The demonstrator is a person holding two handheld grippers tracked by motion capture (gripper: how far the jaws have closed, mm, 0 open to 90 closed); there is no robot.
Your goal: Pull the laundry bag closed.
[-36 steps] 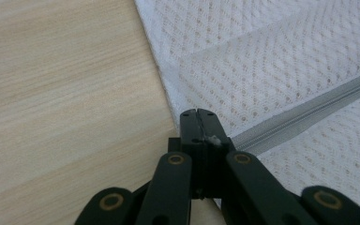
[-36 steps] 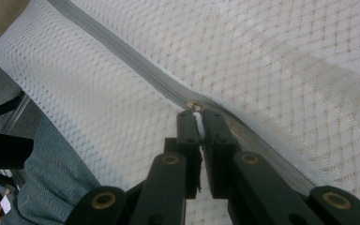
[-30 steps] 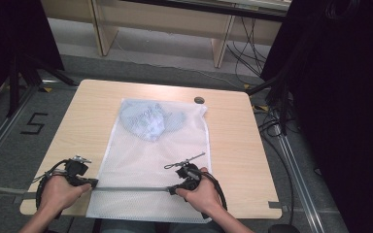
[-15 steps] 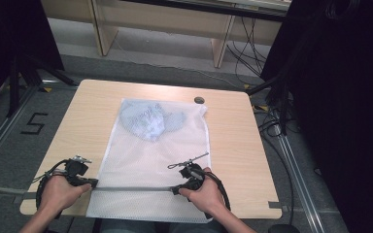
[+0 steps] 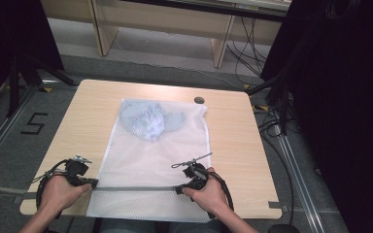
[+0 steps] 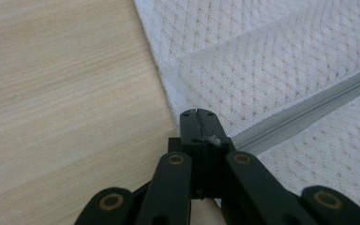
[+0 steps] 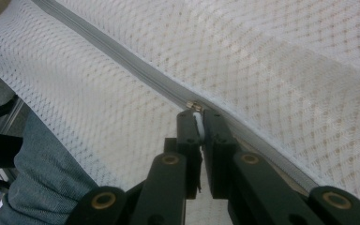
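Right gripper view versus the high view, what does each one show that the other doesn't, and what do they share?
Only the right gripper view shows the white zipper pull pinched between the right gripper's shut jaws, with the slider at their tips. Only the high view shows the whole table, the blue garment inside the far end of the mesh laundry bag, and the left gripper at the bag's left edge. Both show the bag's white mesh and the grey zipper running across it.
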